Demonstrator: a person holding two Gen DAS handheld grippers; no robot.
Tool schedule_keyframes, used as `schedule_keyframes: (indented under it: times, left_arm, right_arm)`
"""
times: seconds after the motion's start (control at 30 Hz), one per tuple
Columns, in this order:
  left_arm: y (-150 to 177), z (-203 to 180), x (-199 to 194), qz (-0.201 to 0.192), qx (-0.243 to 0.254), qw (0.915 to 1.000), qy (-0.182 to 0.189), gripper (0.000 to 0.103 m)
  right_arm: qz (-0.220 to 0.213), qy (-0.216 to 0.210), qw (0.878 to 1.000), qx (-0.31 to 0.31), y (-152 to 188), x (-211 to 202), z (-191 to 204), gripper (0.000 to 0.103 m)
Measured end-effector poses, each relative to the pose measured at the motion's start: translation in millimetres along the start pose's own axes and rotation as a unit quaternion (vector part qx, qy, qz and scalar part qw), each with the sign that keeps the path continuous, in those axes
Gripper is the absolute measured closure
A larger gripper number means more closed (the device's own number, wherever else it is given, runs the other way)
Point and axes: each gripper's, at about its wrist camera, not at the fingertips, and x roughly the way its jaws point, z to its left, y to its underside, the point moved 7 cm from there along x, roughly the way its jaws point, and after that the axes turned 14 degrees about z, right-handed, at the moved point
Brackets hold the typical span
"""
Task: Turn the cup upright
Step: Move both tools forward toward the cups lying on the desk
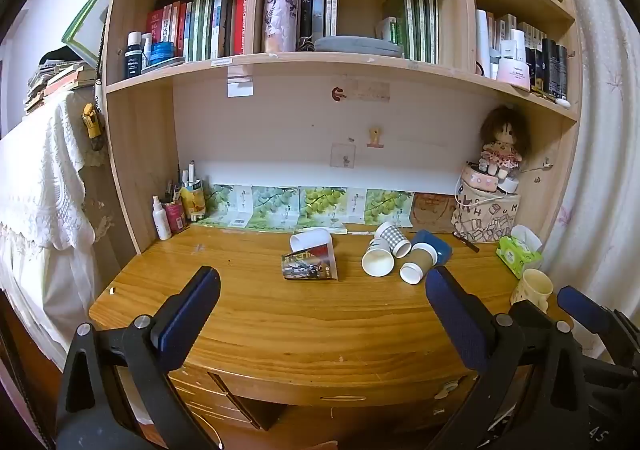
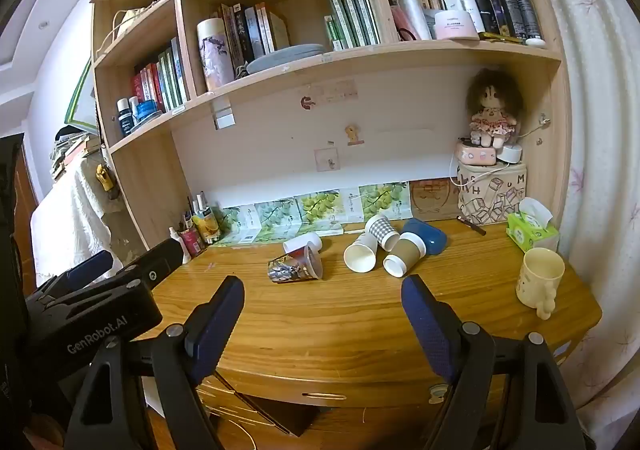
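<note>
Left gripper (image 1: 322,304) low in frame, jaws spread wide, nothing between them. Right gripper (image 2: 322,314) likewise released and empty, above the near edge of the wooden desk (image 2: 340,314). Centre frame: paper cups tipped on their sides, a printed cup (image 2: 296,268), a white cup (image 2: 360,256), a brown cup (image 2: 404,254), a checked cup (image 2: 382,230). Right of frame: cream mug (image 2: 538,278) upright.

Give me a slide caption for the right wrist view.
Open right tool faces tipped paper cups on a wooden desk, cream mug upright at right.
</note>
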Motion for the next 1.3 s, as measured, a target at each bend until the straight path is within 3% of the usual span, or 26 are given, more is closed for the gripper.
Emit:
schedule_keyframes:
  times: [0.87, 1.3]
  left_arm:
    - [2.1, -1.2, -6.3, 0.004, -0.006, 1.0, -0.005, 0.0]
    - [8.1, 0.5, 12.8, 0.047, -0.013, 0.9988, -0.005, 0.0]
  right_arm:
    - [0.0, 0.001, 1.0, -0.008, 2.0, -2.9, 1.8, 0.021]
    - [0.022, -0.014, 0.999, 0.026, -2.5, 11.8, -11.7, 0.021]
